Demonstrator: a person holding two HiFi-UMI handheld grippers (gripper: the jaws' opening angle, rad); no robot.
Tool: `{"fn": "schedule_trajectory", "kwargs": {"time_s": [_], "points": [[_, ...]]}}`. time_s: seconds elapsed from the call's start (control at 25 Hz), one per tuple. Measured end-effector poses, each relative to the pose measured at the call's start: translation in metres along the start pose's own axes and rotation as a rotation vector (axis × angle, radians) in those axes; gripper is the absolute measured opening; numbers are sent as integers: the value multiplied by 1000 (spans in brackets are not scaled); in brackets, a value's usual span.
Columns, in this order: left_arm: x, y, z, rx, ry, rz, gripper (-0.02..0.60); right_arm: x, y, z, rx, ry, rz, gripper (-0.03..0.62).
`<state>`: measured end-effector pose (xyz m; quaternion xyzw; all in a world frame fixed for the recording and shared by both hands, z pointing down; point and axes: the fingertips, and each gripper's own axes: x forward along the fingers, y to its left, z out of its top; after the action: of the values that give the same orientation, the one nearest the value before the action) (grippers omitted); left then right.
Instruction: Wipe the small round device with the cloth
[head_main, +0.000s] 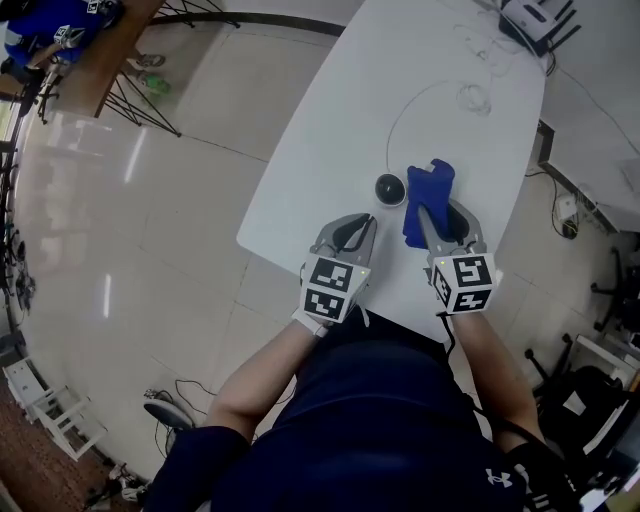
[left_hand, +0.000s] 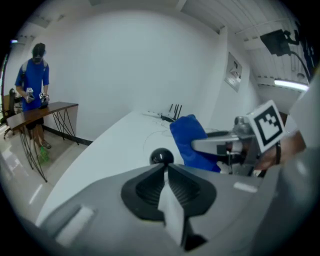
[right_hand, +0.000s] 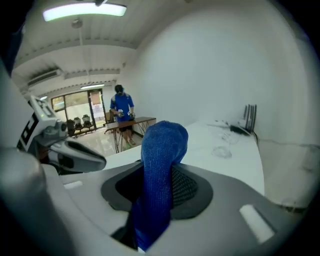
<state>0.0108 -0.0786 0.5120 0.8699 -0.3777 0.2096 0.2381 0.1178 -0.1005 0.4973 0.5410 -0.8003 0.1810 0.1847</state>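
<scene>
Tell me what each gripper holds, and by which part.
Right gripper: blue cloth, pinched partway along, its bunched end sticking out past the jaws. Left gripper: shut, nothing held.

Person wears navy short-sleeved shirt; small white logo on dark fabric at lower right. Left gripper and right gripper: grey moulded shells, black ribbed pads set in black recesses. Each carries a white marker cube printed with black squares. Thin black cable trails from right gripper

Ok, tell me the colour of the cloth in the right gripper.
Blue all over. The cloth shows best in the right gripper view.
</scene>
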Motion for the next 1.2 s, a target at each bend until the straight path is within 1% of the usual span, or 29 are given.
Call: {"fn": "schedule_trajectory", "kwargs": {"time_s": [0.04, 0.12, 0.16, 0.2, 0.28, 0.32, 0.36, 0.4, 0.52, 0.68, 0.76, 0.84, 0.92, 1.04, 1.12, 1.2], "points": [[2, 7, 8, -19, -23, -6, 21, 4, 13, 7, -70, -6, 10, 141], [1, 18, 22, -126, -65, -38, 43, 12, 42, 16, -207, 0, 37, 141], [-2, 24, 26, -182, -81, -47, 53, 16, 54, 18, -275, 10, 47, 141], [-5, 32, 28, -219, -93, -45, 57, 20, 63, 18, -338, 25, 51, 141], [-8, 45, 27, -241, -97, -23, 60, 27, 71, 15, -423, 54, 48, 141], [-9, 49, 24, -242, -93, -18, 60, 29, 72, 14, -431, 63, 46, 141], [-9, 51, 22, -239, -87, -20, 61, 29, 71, 13, -408, 66, 47, 141], [-8, 50, 21, -232, -82, -29, 63, 29, 68, 13, -354, 61, 51, 141], [0, 40, 21, -172, -65, -77, 71, 24, 45, 9, -120, 31, 54, 141], [21, 16, 21, -81, -21, -150, 89, 24, 5, -2, 162, 53, 62, 142], [29, 7, 18, -71, 3, -181, 110, 27, -9, -14, 289, 78, 84, 143], [36, 2, 15, -82, 21, -194, 118, 33, -18, -28, 392, 108, 106, 141], [39, 2, 14, -90, 27, -194, 124, 40, -23, -45, 457, 154, 125, 141], [33, 3, 12, -86, 33, -191, 124, 46, -17, -66, 509, 233, 159, 141], [33, 4, 12, -78, 36, -187, 124, 52, -17, -81, 518, 293, 170, 143], [40, 7, 10, -69, 37, -178, 125, 61, -22, -96, 504, 351, 171, 143]]}}
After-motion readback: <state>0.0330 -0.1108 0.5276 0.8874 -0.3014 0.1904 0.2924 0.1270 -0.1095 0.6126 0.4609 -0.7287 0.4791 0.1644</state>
